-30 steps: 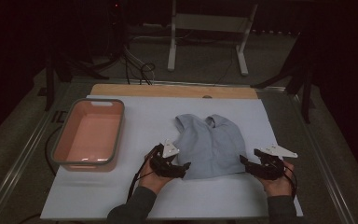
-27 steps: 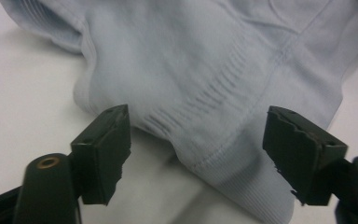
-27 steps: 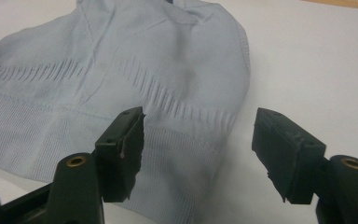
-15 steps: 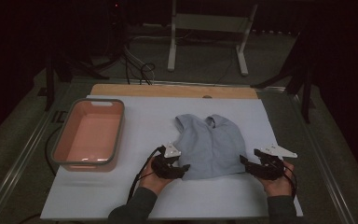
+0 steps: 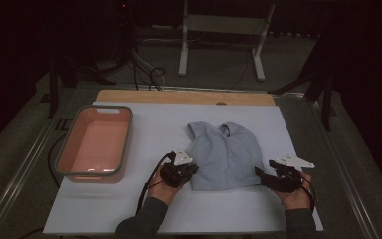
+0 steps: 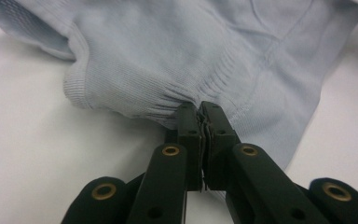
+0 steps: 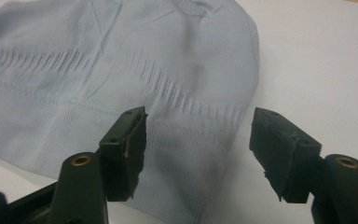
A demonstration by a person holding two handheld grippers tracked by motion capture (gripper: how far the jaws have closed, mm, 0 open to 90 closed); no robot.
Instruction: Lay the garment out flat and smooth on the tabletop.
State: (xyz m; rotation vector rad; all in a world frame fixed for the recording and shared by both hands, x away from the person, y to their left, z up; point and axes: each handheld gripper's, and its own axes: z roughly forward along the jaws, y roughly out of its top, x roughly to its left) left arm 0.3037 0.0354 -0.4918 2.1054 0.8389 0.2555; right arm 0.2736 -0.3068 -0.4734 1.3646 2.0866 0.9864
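Observation:
A light blue knitted garment [image 5: 226,154] lies flat on the white table cover [image 5: 154,124]. My left gripper [image 5: 194,169] sits at its lower left corner. In the left gripper view the jaws have just been closing, and my left gripper [image 6: 200,114] is now shut on the ribbed hem of the garment [image 6: 168,51], which bunches at the tips. My right gripper [image 5: 258,174] is at the lower right corner. In the right gripper view its jaws have just closed a little, but my right gripper [image 7: 199,123] stands open, with the garment [image 7: 98,60] edge between the jaws and not pressed.
A salmon-pink tray with a grey rim [image 5: 124,149] stands at the left of the cover. A wooden strip [image 5: 184,96] runs along the far edge. A white metal stand [image 5: 221,30] and cables are on the floor beyond the table.
The left gripper's jaws have closed on the garment's hem. Both hands have stayed almost where they were.

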